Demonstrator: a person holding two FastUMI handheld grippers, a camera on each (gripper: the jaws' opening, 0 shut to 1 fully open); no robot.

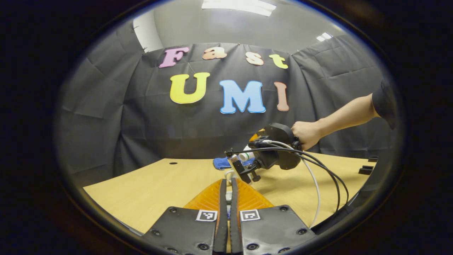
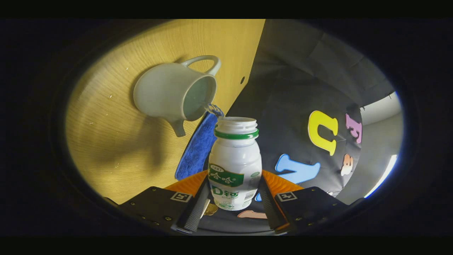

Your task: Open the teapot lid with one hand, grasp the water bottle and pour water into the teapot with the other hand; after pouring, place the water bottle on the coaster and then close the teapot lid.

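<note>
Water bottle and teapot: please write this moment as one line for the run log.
phase: pouring | right gripper: shut on water bottle, tilted, water running into open teapot | left gripper: fingers close together | blue coaster: beside teapot

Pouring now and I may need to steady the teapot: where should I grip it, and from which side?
Take the loop handle of the teapot, coming from the side opposite the spout. The loop stands clear of the body, away from the open mouth and the water bottle the right gripper holds.
</note>
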